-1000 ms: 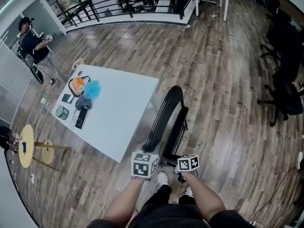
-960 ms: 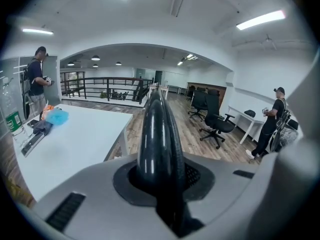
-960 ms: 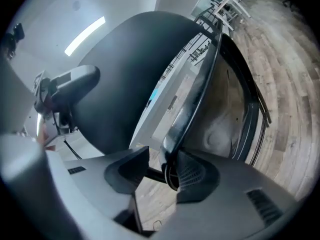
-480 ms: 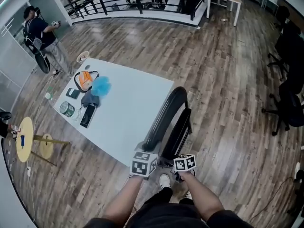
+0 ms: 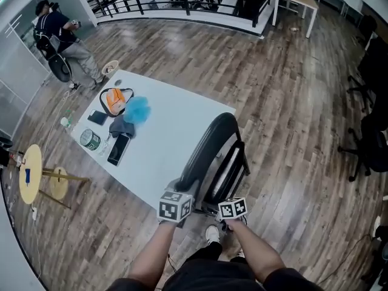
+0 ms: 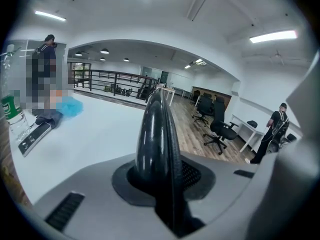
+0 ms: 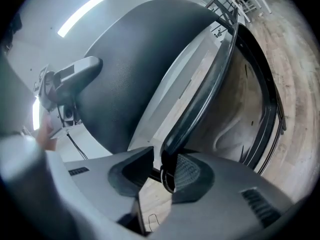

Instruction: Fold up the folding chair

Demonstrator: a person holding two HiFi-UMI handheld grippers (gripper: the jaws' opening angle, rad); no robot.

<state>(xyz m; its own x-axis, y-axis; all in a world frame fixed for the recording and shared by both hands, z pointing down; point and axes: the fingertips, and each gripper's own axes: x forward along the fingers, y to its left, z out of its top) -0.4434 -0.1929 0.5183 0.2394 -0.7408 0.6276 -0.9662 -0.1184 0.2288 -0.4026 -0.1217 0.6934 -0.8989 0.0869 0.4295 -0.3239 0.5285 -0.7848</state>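
An orange bag (image 5: 115, 100) and a phone (image 5: 119, 148) lie on the left part of the white table (image 5: 176, 132). The black folding chair (image 5: 213, 143) stands on the wooden floor (image 5: 291, 132), just beside the table's right edge. The left tongs (image 6: 161, 184) pinch the chair's back edge. The right tongs (image 7: 159, 176) pinch its thin rim.

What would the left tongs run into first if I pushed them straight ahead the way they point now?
The folding chair: its black rim stands right between the left tongs, whose jaws are opening. Past the rim, the white table looks nearest, though depth is unclear.
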